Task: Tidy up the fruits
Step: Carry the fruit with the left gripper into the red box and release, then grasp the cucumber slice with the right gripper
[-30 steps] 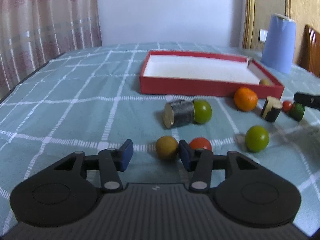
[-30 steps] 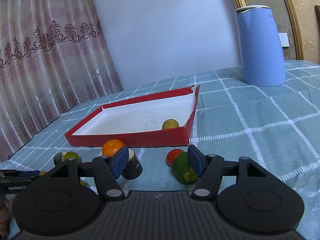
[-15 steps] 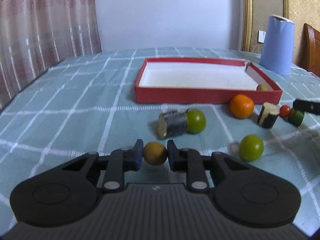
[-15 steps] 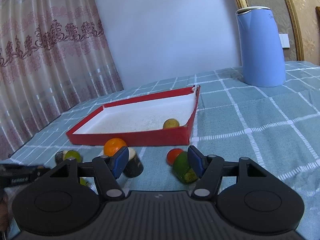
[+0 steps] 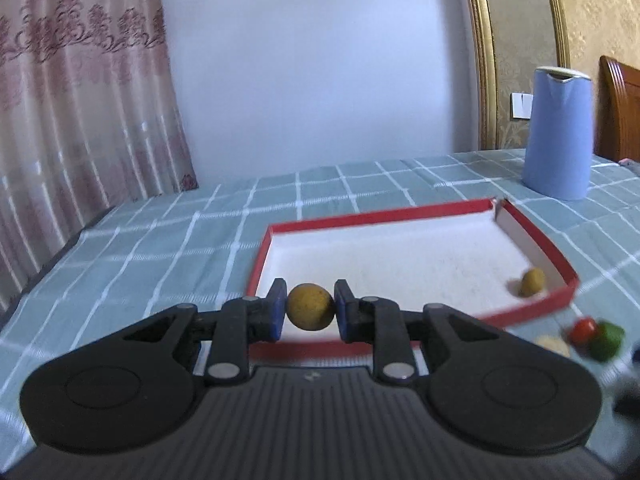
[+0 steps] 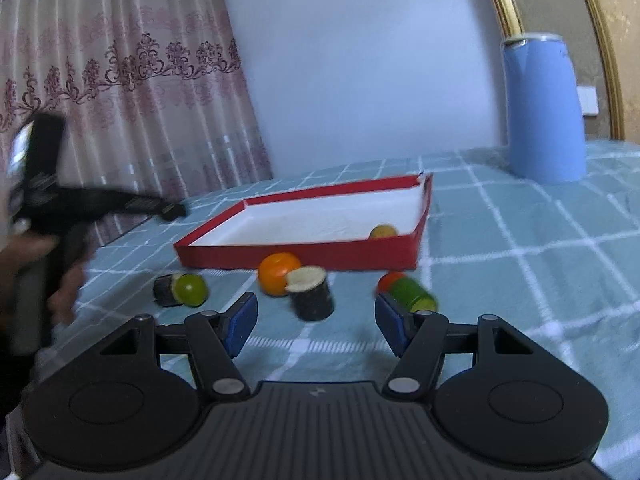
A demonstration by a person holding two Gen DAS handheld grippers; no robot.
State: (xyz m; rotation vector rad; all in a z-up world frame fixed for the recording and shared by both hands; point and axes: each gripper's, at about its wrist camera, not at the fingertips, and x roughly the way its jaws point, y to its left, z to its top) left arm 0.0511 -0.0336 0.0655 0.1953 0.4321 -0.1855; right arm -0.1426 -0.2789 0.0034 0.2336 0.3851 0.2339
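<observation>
The left gripper (image 5: 310,312) is clamped on a yellow-brown ball (image 5: 310,312), its blue pads (image 5: 277,312) pressed against the ball's two sides, and it holds the ball in the air over the near wall of the red tray (image 5: 536,240). The tray has a white floor and sits on a teal checked cloth (image 5: 160,256); a second yellow-brown fruit (image 5: 532,282) lies in its near right corner, close to the right wall. In the left wrist view a red fruit (image 5: 583,330) and a green piece (image 5: 608,341) lie blurred on the cloth just right of the tray's near corner, touching or nearly so. A blue jug (image 5: 557,132) stands upright on the cloth beyond the tray to the far right, and a pink curtain (image 5: 80,100) hangs at the left. The right gripper (image 6: 316,322) has its jaws wide apart and grips nothing, low over the cloth on the near side of the tray. Just ahead of it, between the fingers in view, stands a dark cylinder (image 6: 312,293) with a pale cut top, touching an orange (image 6: 277,278) behind it. To the right a green cylinder (image 6: 412,294) lies on its side against a small red fruit (image 6: 390,280), near the right finger. To the left a green ball (image 6: 191,289) rests against another dark cylinder (image 6: 165,290) lying on its side. From this view the left gripper's body shows blurred at the far left, raised above the cloth.
</observation>
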